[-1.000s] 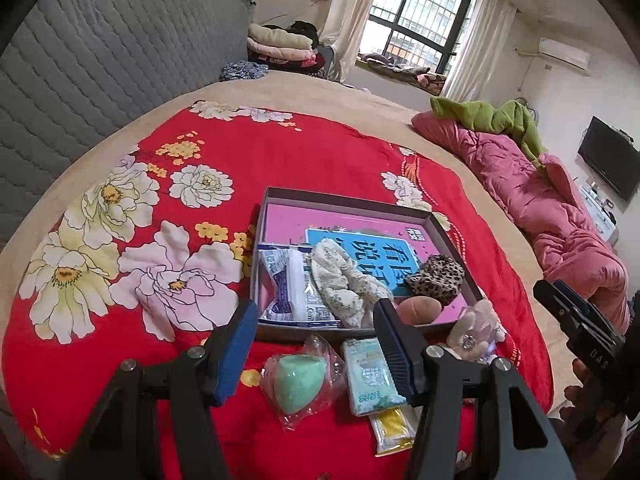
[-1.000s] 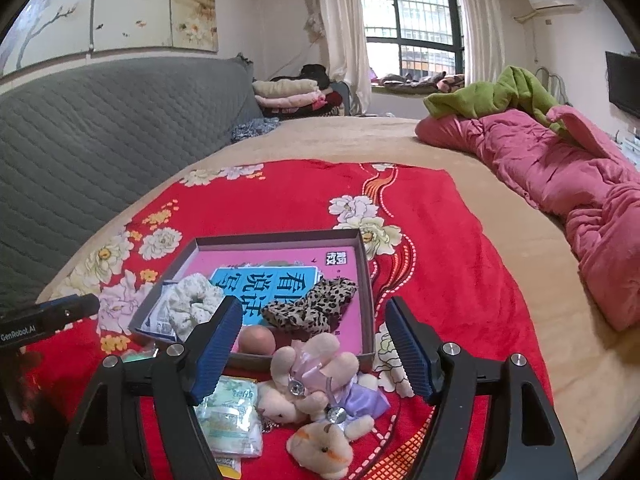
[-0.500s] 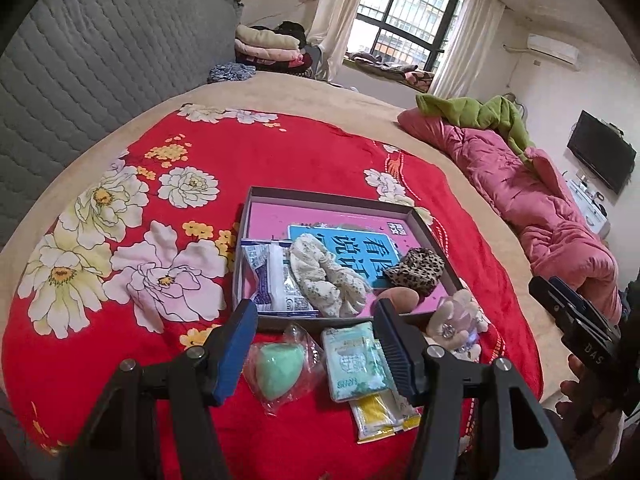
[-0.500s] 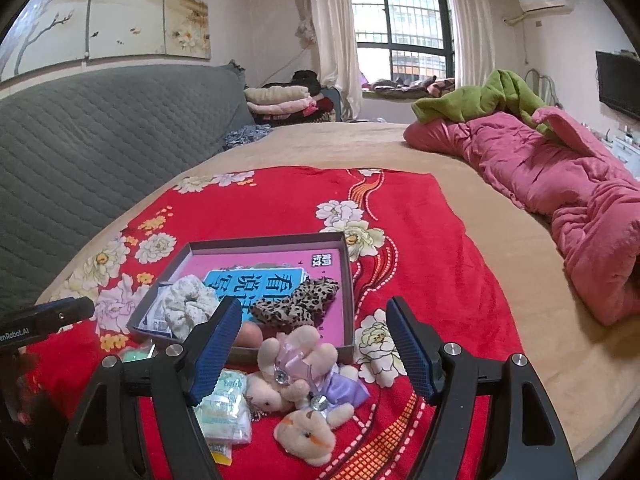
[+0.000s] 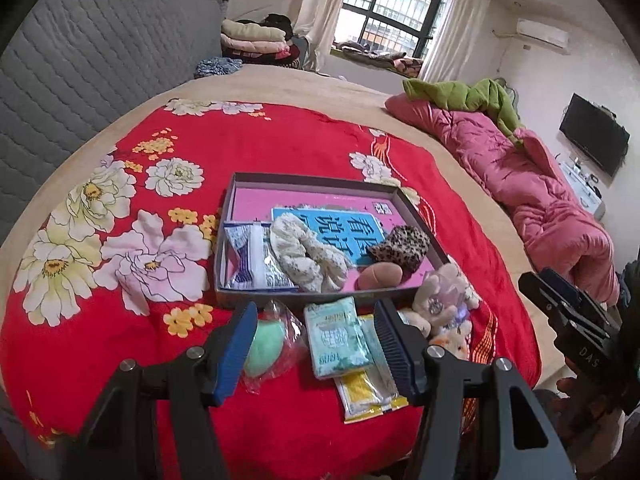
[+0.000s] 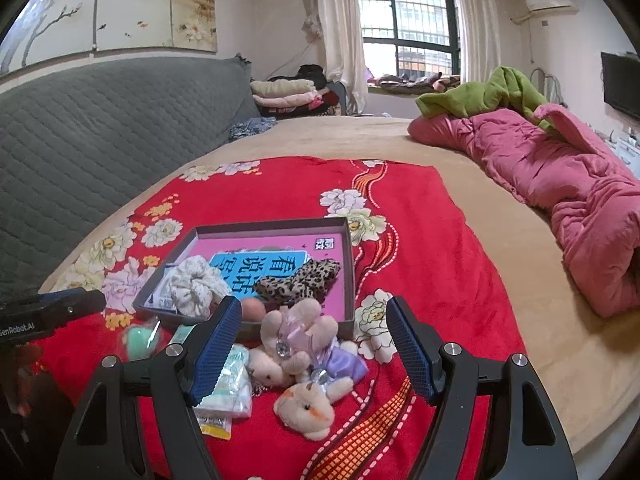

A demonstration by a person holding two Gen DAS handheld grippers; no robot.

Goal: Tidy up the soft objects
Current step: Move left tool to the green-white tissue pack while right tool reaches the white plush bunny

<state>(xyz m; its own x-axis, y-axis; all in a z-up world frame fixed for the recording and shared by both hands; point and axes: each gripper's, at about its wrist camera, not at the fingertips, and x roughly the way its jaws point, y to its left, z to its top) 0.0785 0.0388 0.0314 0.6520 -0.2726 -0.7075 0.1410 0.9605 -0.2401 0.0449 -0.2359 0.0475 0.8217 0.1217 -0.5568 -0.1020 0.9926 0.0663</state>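
Left wrist view: the left tongs (image 5: 316, 354) hover spread above the red floral blanket (image 5: 120, 320), holding nothing. Between their blue pads (image 5: 236, 354) lie a mint-green makeup sponge in a clear bag (image 5: 266, 346) and a pale green tissue packet (image 5: 336, 338); a yellow sachet (image 5: 362, 394) lies partly under the packet, nearer the camera. Just beyond stands a shallow grey box (image 5: 316, 180) with a pink and blue printed sheet on its floor. Inside it, from left to right, are a blue-and-white plastic packet (image 5: 250, 258), a cream scrunchie (image 5: 306, 254), a tan makeup sponge (image 5: 380, 274) and a leopard-print scrunchie (image 5: 402, 246). A cluster of small plush toys (image 5: 442, 300) rests against the box's near right corner, on the blanket.

Right wrist view: the right tongs (image 6: 312, 346) are likewise spread and hold nothing. Between and just past their pads (image 6: 410, 346) sits the plush cluster (image 6: 300, 340), with a beige bear (image 6: 306, 410) nearest the camera and lilac fabric (image 6: 344, 362) beside it. The tissue packet (image 6: 230, 390) lies at the left pad, and the grey box (image 6: 348, 256) is just behind the toys. Farther off on the bed, a pink quilt (image 6: 560, 184) is heaped to the right with a green blanket (image 6: 488, 92) on its far end.
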